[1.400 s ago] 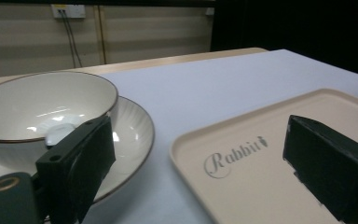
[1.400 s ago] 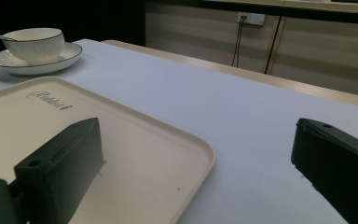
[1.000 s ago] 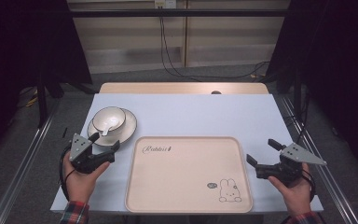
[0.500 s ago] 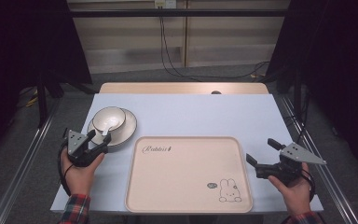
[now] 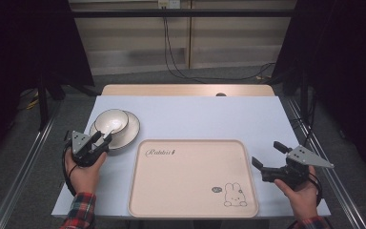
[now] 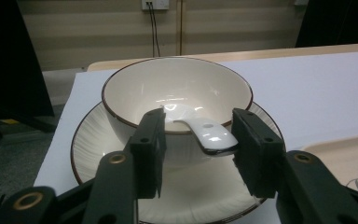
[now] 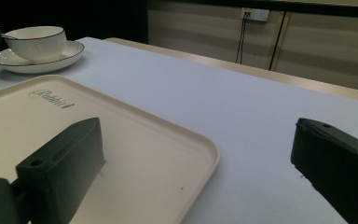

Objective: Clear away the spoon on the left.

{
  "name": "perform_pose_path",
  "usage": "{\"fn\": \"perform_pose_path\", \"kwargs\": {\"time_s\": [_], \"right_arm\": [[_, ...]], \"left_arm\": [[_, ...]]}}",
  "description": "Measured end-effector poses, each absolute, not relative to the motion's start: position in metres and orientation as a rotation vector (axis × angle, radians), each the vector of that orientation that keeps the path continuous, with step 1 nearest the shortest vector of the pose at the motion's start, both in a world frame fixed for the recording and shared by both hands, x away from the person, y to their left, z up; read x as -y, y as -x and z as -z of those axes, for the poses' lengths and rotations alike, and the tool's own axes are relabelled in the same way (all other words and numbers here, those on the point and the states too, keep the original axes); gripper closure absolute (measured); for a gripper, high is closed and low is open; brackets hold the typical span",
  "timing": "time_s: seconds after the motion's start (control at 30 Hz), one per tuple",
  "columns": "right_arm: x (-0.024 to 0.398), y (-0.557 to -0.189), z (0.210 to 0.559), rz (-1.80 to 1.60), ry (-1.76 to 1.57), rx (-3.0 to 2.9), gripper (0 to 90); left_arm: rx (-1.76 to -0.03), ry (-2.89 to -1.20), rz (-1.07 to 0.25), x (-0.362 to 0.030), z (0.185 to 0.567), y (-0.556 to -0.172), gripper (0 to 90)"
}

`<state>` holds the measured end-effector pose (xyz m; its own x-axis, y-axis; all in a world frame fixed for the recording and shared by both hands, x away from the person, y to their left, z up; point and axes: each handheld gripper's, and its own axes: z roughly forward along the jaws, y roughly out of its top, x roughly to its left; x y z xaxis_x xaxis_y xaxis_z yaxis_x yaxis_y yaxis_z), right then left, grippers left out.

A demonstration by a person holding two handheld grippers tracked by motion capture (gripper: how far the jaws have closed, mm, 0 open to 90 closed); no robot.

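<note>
A cream bowl (image 5: 110, 120) with a dark rim stands on a matching ribbed plate (image 5: 131, 131) at the table's left. A white spoon handle (image 6: 209, 135) sticks out over the bowl's near rim. My left gripper (image 5: 102, 138) reaches the bowl from the near left. Its jaws have just been closing and stand either side of the handle in the left gripper view (image 6: 198, 149). The right pad is at the handle's end and a gap remains at the left pad. My right gripper (image 5: 269, 155) hovers open at the tray's right edge, with nothing between its fingers.
A large beige tray (image 5: 193, 176) with a rabbit drawing and the word Rabbit lies at the front centre of the white table (image 5: 209, 114). The table's wooden far edge (image 5: 186, 89) meets a dark floor with cables. Metal rails run along both sides.
My left gripper has shifted left to the bowl's near side, and its jaws have narrowed around the spoon handle. The right gripper has stayed put.
</note>
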<state>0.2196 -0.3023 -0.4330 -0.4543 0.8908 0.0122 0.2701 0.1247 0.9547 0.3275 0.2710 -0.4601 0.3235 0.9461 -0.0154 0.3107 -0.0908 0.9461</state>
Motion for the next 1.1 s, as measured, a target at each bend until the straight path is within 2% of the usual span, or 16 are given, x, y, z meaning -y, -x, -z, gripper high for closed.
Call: {"fn": "perform_pose_path", "kwargs": {"time_s": [0.17, 0.33, 1.1], "right_arm": [[0.3018, -0.2196, 0.4332, -1.344, -1.12, -1.811, 2.1], [0.3017, -0.2194, 0.4332, -1.343, -1.119, -1.811, 2.2], [0.3011, -0.2181, 0.4331, -1.344, -1.114, -1.821, 2.4]], "left_arm": [[-1.165, -1.591, -0.807, -0.2723, 0.4598, -0.3287, 69.6], [-1.169, -1.59, -0.806, -0.273, 0.4601, -0.3283, 73.1], [-1.132, -1.567, -0.833, -0.2706, 0.4545, -0.329, 74.5]]}}
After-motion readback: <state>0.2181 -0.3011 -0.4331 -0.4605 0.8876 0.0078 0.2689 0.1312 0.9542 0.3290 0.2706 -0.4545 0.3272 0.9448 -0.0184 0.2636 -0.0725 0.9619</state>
